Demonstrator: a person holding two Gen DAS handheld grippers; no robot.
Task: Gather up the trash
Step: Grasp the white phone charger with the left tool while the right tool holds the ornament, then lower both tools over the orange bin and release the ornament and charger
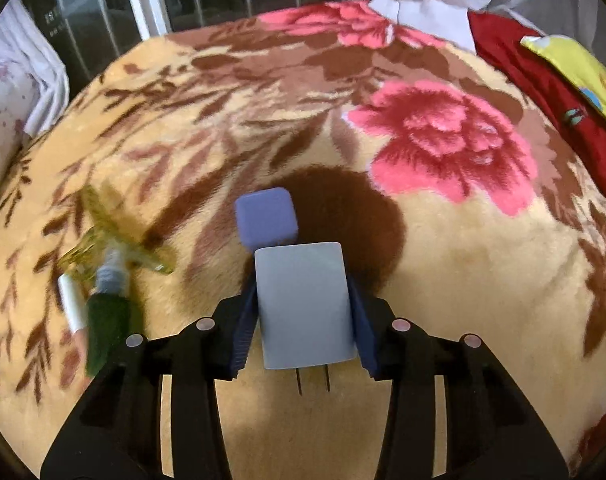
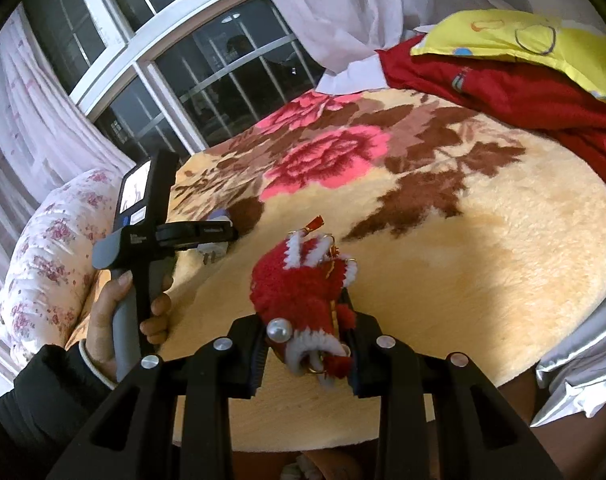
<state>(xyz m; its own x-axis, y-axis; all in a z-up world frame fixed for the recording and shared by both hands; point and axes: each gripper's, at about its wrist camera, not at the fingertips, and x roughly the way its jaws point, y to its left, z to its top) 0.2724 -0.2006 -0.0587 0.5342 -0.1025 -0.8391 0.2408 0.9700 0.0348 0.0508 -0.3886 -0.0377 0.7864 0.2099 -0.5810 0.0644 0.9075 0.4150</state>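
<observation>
Left wrist: left gripper (image 1: 305, 304) clamps charger (image 1: 305, 304) mid-blanket (image 1: 463, 280).

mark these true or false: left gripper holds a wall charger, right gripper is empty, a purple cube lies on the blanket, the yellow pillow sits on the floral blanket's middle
1. The left gripper holds a wall charger. True.
2. The right gripper is empty. False: it is shut on a red plush ornament.
3. A purple cube lies on the floral blanket. True.
4. The yellow pillow sits in the blanket's middle. False: it lies at the far edge, on red cloth.
</observation>
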